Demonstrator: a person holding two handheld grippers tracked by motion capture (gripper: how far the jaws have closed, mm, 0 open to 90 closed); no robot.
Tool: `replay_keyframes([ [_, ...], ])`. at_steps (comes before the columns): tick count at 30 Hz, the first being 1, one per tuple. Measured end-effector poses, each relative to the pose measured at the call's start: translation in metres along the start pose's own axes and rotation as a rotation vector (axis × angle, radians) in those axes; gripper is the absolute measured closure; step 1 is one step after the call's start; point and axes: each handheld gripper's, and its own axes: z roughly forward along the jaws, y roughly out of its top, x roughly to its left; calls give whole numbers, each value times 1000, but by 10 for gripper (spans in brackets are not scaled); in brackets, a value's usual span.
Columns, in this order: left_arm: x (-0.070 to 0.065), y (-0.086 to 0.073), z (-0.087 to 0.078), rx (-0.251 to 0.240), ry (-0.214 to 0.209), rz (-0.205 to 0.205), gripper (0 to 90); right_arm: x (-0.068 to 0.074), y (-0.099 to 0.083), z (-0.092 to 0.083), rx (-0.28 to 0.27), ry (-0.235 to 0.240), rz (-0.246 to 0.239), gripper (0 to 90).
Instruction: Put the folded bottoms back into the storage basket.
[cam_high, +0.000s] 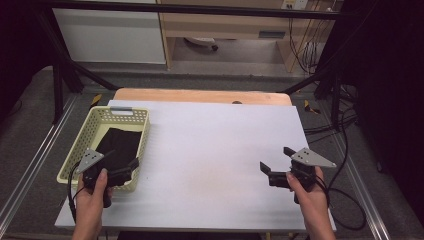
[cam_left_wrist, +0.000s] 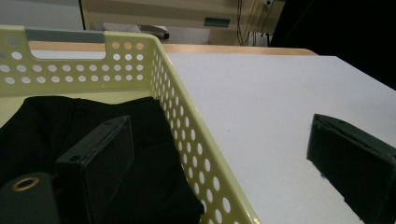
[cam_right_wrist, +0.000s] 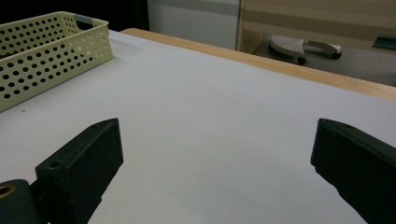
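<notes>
While the black cloth (cam_high: 118, 146) lies inside the yellow basket (cam_high: 83, 136), the spread left gripper (cam_high: 134, 165) straddles its near wall, right gripper (cam_high: 276, 159) spread well apart

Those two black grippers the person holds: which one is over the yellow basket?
The left gripper: its open jaws straddle the basket's right wall, above the black cloth. The right gripper hovers over bare white table.

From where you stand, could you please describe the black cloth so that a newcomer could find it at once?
Start at the white table and look to its left edge, where a pale yellow perforated basket sits. The black cloth lies folded inside the basket, just ahead of the left gripper. It is the one soft dark thing within the basket's walls.
</notes>
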Motion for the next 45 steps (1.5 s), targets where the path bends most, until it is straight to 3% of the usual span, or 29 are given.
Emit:
replay_keyframes([
  [21,0,0,0,5,0,-3,70,-9,-33,14,65,-1,31,36],
  [30,-1,0,0,3,0,0,71,-8,-44,20,103,39,44,53],
  [38,-1,1,-1,3,0,-1,71,-3,-53,29,120,97,86,60],
  [45,-3,2,-2,4,-1,3,70,8,-55,38,141,126,60,57],
])
